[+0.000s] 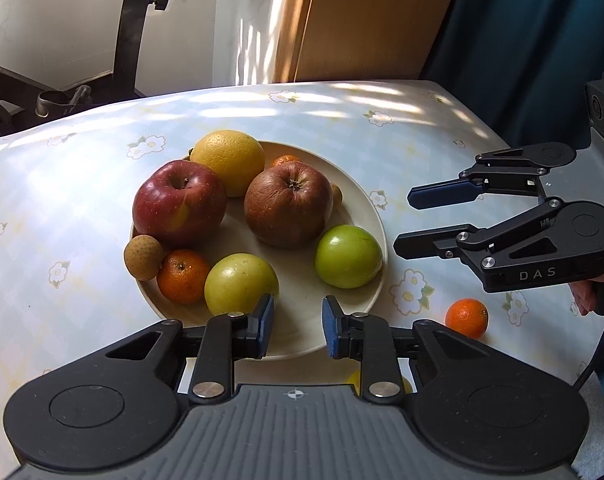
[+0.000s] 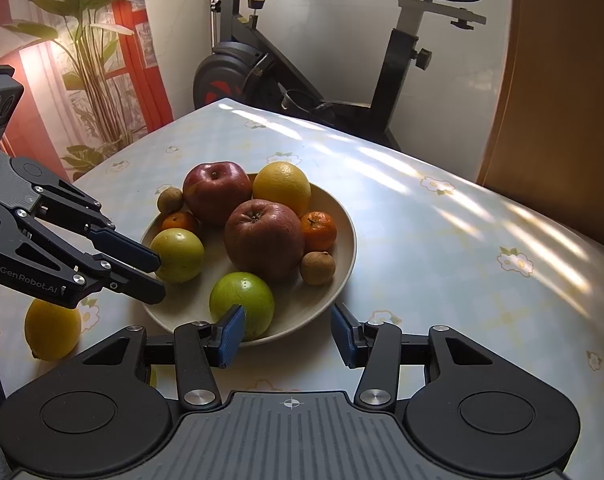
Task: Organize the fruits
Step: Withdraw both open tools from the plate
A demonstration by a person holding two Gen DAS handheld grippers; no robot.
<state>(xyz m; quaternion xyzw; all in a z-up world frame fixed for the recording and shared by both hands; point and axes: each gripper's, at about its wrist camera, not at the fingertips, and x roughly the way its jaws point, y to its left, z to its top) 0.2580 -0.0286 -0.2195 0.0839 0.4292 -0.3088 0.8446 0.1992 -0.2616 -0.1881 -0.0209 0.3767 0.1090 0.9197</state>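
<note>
A cream plate (image 1: 363,200) on the flowered tablecloth holds two red apples (image 1: 180,202) (image 1: 288,204), a big yellow citrus (image 1: 230,160), two green apples (image 1: 347,256) (image 1: 240,282), mandarins and small brown fruits. One mandarin (image 1: 466,317) lies on the cloth right of the plate. A lemon (image 2: 52,330) lies left of the plate (image 2: 347,232). My left gripper (image 1: 298,328) hovers over the plate's near rim, jaws drawn close, nothing between them; its tips (image 2: 158,276) are beside a green apple (image 2: 178,256). My right gripper (image 2: 289,334) is open and empty at the plate's near edge, seen from the side (image 1: 405,222).
An exercise bike (image 2: 262,68) stands behind the table's far edge. A potted plant (image 2: 90,40) and red curtain are at the far left, a wooden panel (image 2: 561,100) at the right. A hand (image 1: 585,296) holds the right gripper's handle.
</note>
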